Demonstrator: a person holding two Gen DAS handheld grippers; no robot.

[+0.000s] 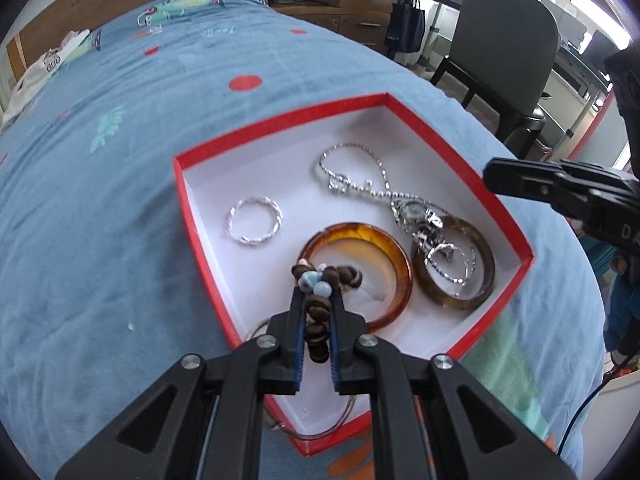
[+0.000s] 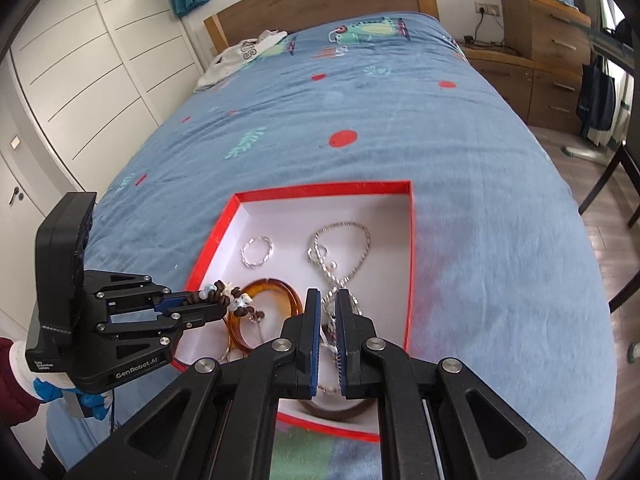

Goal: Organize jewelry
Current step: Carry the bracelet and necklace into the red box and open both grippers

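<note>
Blue bedding point(image 2: 400, 140) carries the red box point(image 2: 410, 264). A bead bracelet point(image 1: 316, 300) is clenched in the left tongs point(image 1: 316, 300) above the amber bangle point(image 1: 394, 256); it is best lowered onto bare white floor before release. The right tongs point(image 2: 327, 312) are shut, seemingly empty, over the chain point(image 2: 340, 240).

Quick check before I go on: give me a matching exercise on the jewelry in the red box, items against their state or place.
Items:
1. beaded bracelet
2. twisted silver ring
3. amber bangle
4. silver chain

States:
A. lies alone by the box's left wall
B. clamped in the left gripper
C. looped near the far corner
D. lies flat mid-box, under the held beads

Pairs: 1-B, 2-A, 3-D, 4-C
</note>
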